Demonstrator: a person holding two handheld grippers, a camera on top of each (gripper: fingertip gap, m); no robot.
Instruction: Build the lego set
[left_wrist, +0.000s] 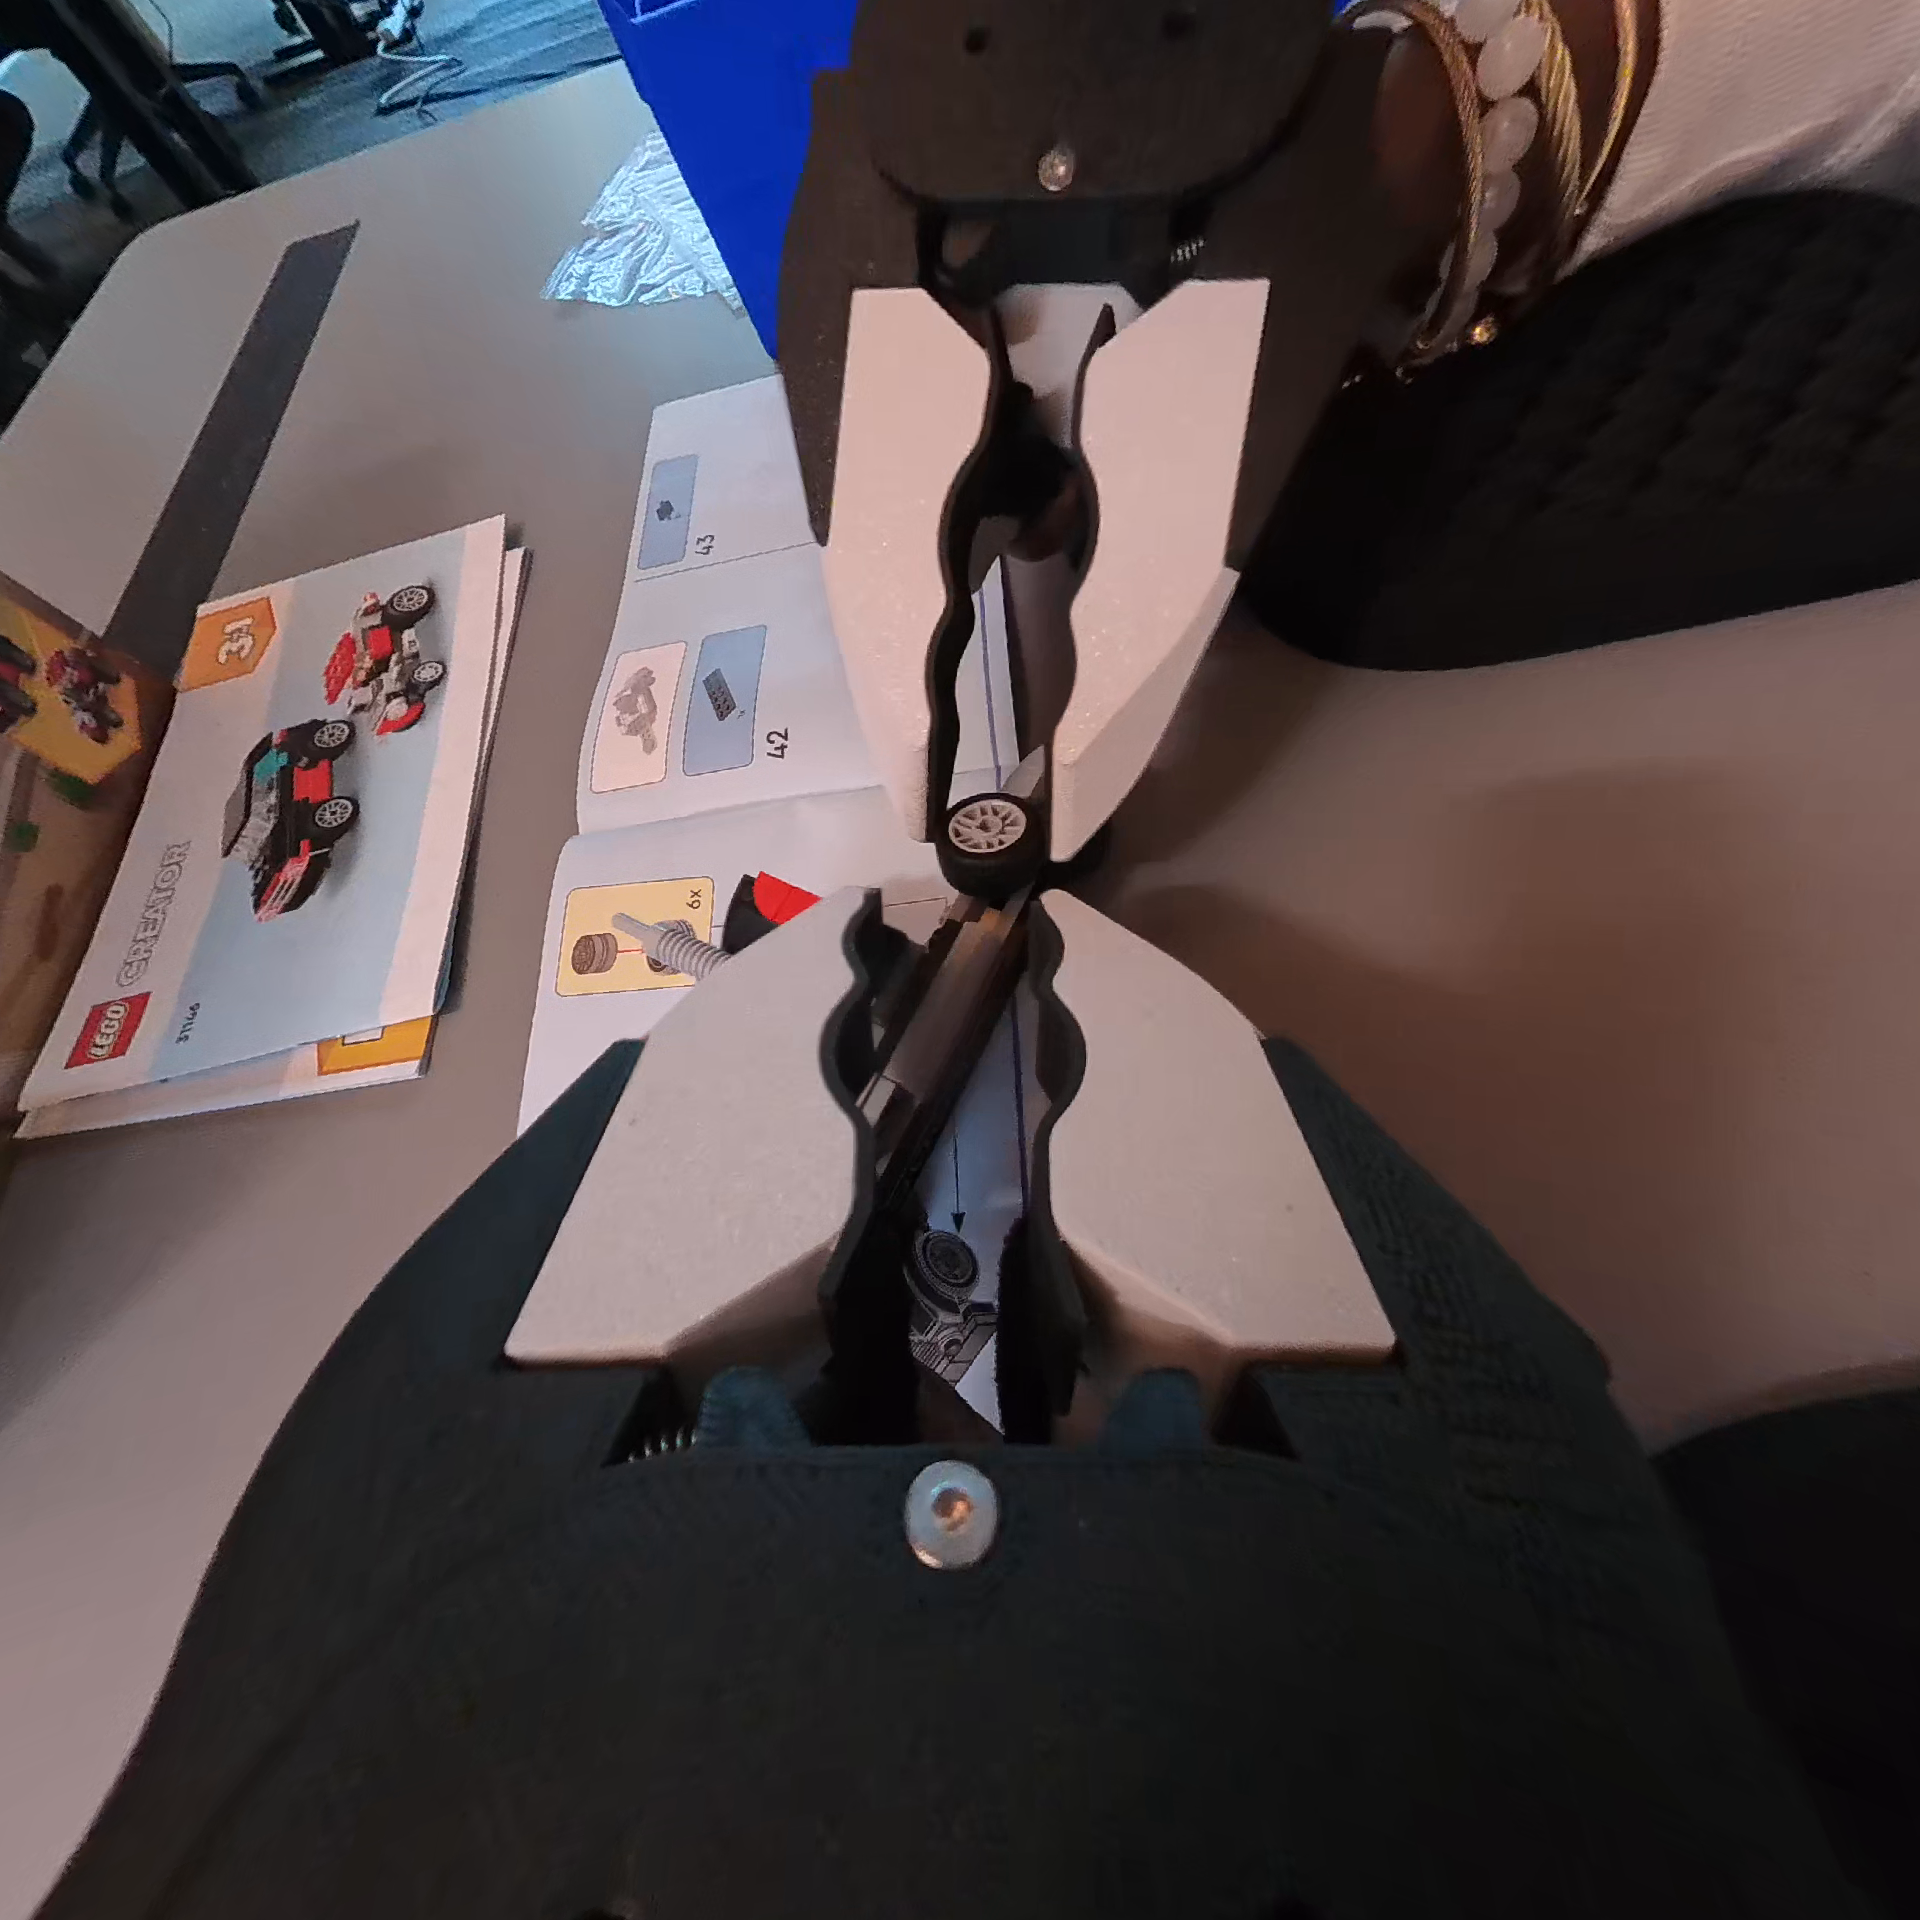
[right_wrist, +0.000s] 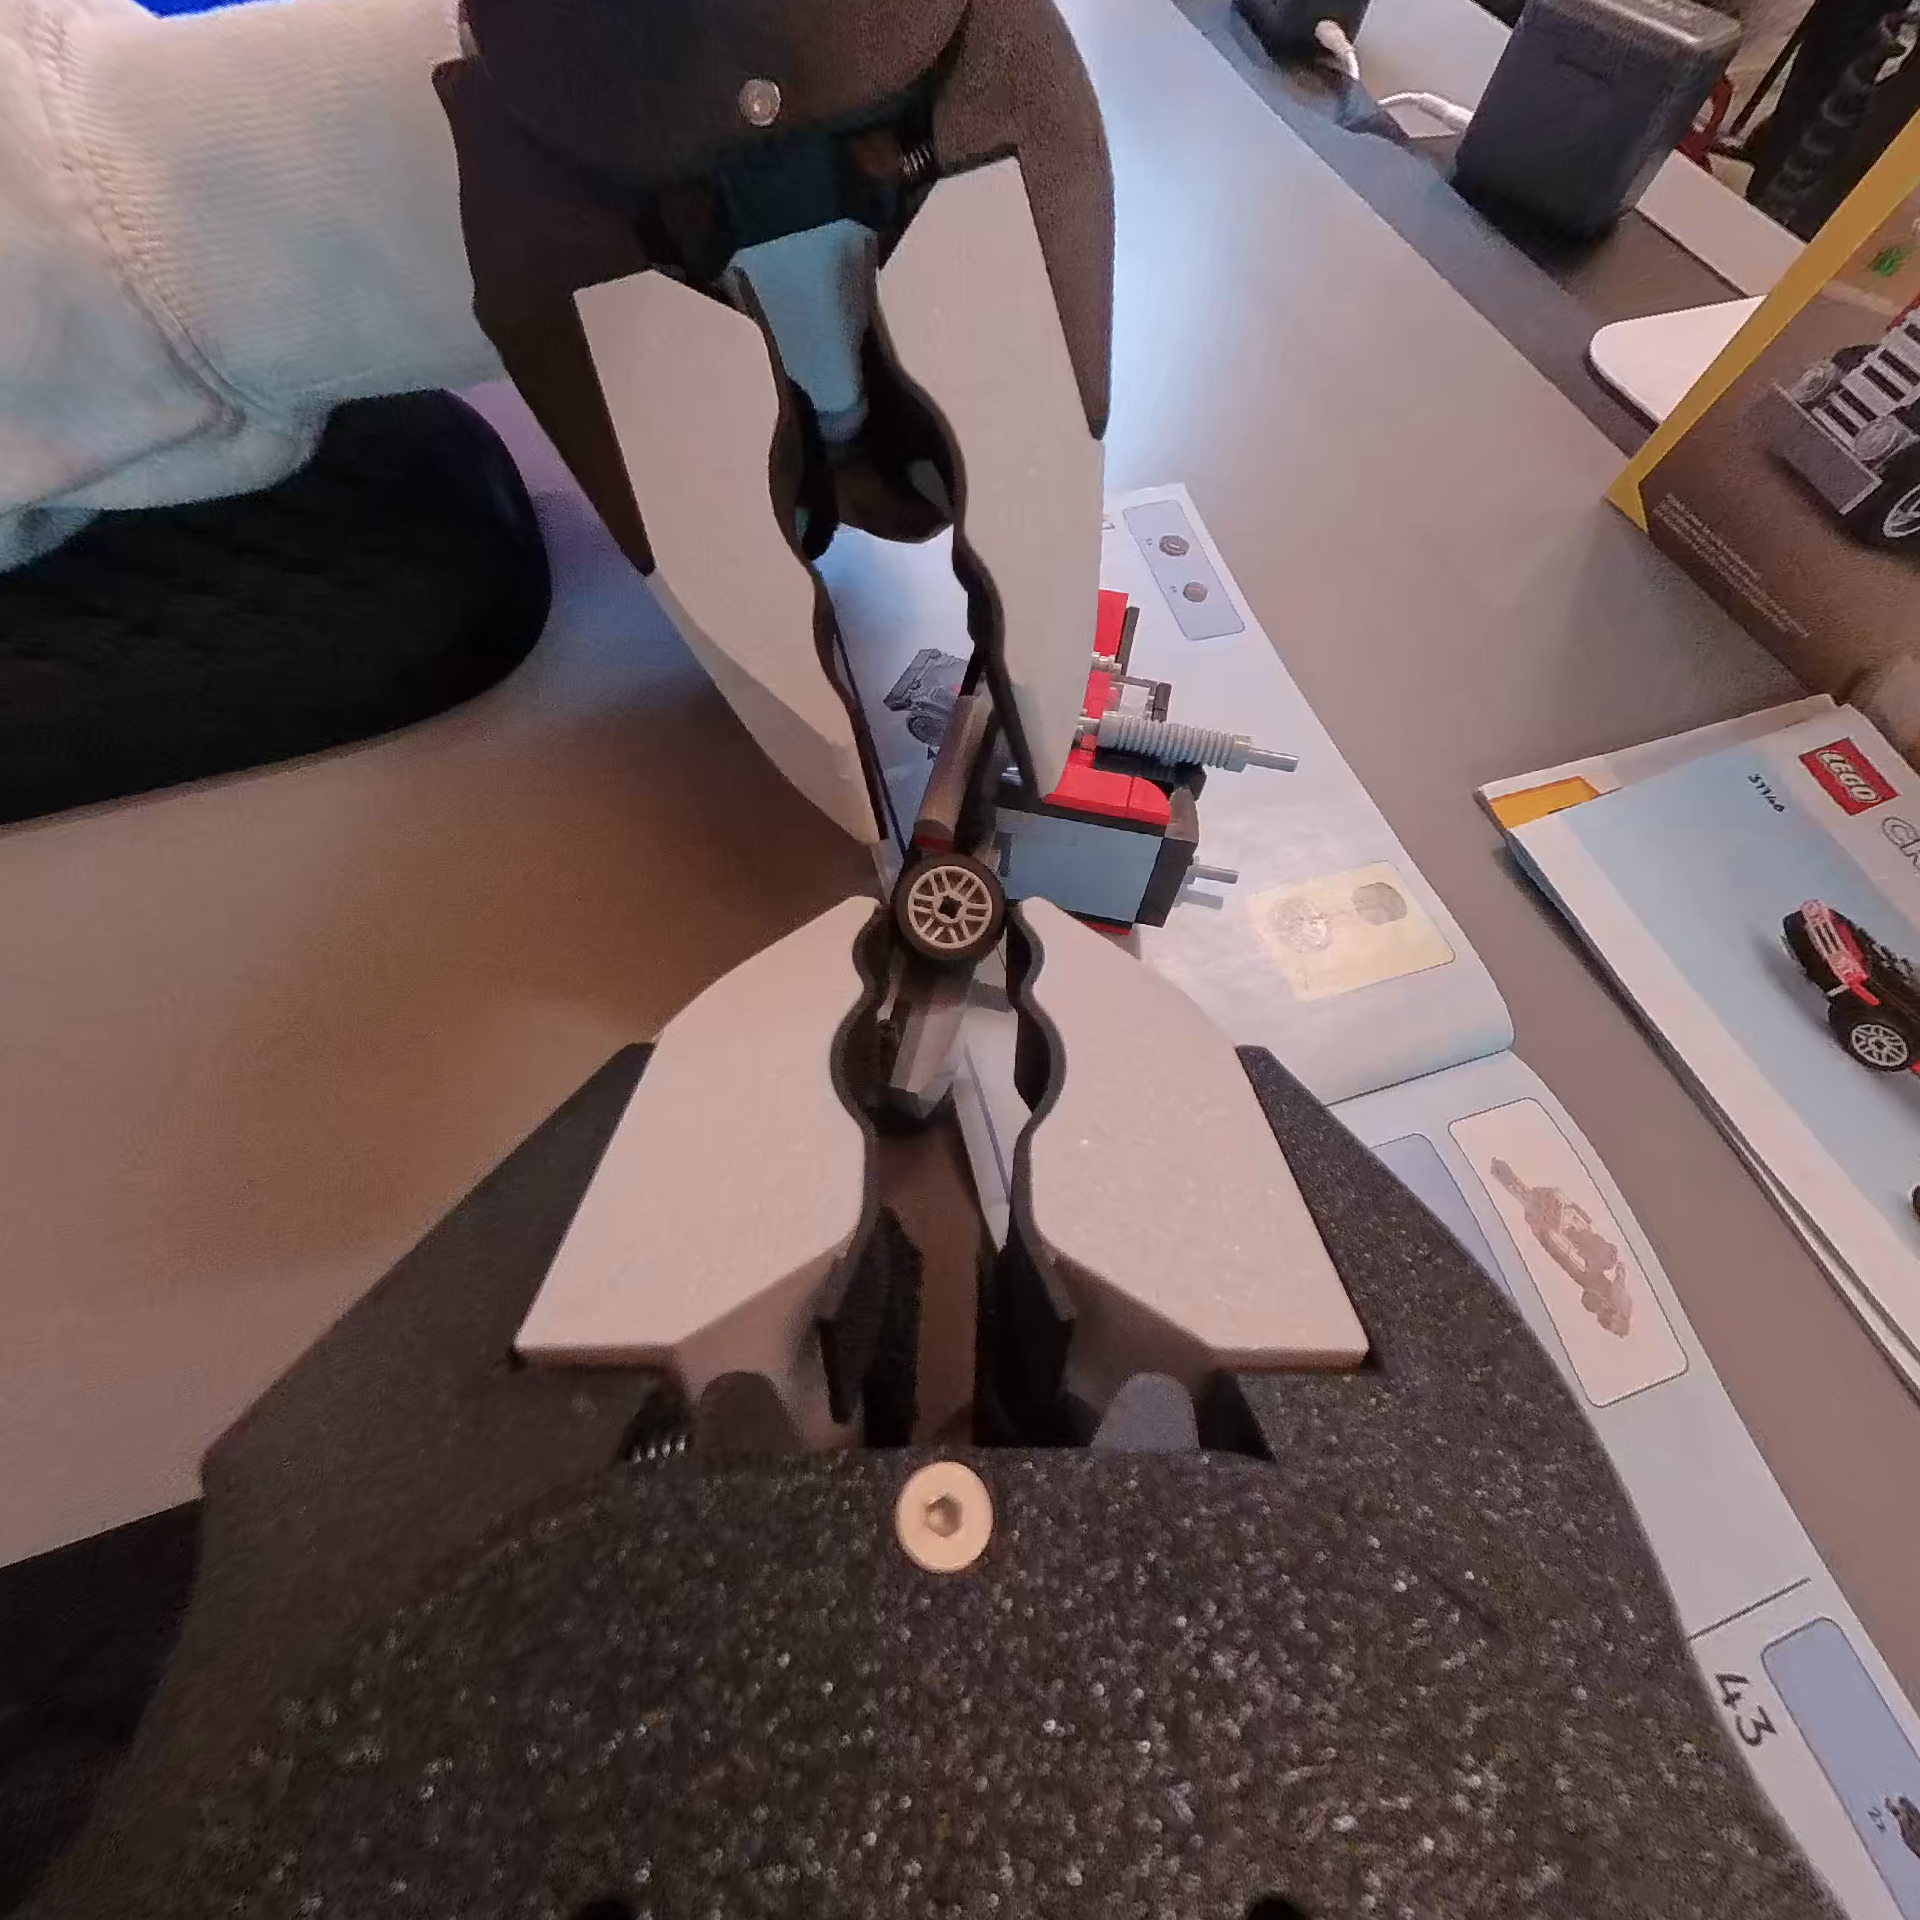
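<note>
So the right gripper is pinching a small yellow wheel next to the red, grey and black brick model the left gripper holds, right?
Not yellow. The right wrist view shows the right gripper pinching a small wheel with a black tyre and light grey spoked hub, next to the red, grey and black brick model the left gripper holds.

blue bin, crumpled plastic, perhaps a bag

Opposed close wrist views (shared wheel)
</note>
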